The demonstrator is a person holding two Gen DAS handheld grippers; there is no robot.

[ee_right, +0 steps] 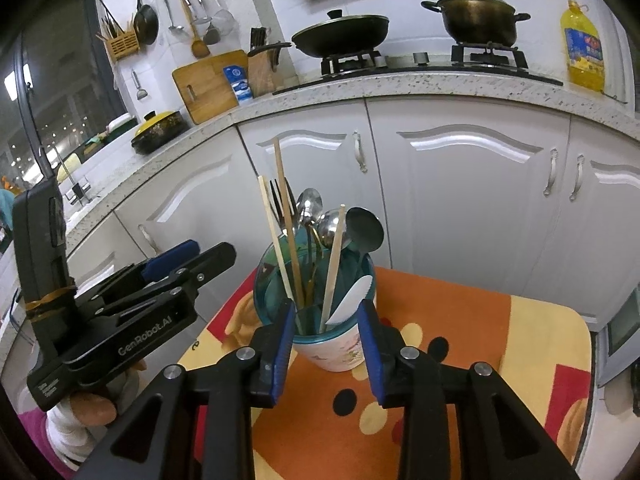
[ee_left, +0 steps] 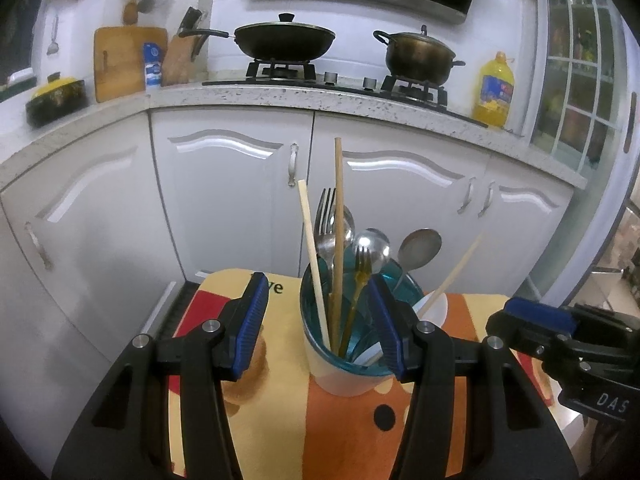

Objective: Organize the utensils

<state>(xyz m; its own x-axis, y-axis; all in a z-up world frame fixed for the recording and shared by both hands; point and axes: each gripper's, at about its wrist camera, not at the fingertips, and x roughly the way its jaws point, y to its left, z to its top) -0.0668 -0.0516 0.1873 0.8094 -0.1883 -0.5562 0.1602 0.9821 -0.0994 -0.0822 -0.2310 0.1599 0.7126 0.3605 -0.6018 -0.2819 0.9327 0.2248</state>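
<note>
The cup [ee_right: 334,344] stands upright on a patterned cloth [ee_right: 460,320], in front of white cabinet doors, and nearly everything is already in it: two forks [ee_left: 326,216], three steel spoons [ee_left: 418,250], chopsticks [ee_left: 339,216] and a white plastic knife [ee_right: 352,300] leaning against the near rim.

The left gripper [ee_left: 320,328] has its fingers apart, one on each side of the cup's left half; the right-hand pad seems to sit at the rim, though whether it touches I cannot tell. The right gripper [ee_right: 326,344] hangs in front of the cup with its fingers apart and nothing clamped between them — the knife and a chopstick show through the gap, but the pads look clear of both.

On handling, as a judgement: the chopsticks are light, stiff and thin, so they will roll or pivot unless pinched squarely across the shaft, well above the rim. The steel cutlery is heavier and slick; a grip on the neck or handle should hold better than one on a bowl or tines. The plastic knife is light and a little springy. The cup itself is top-heavy with tall contents — a sideways tug on any piece could tip it, so lifts should go straight up.
</note>
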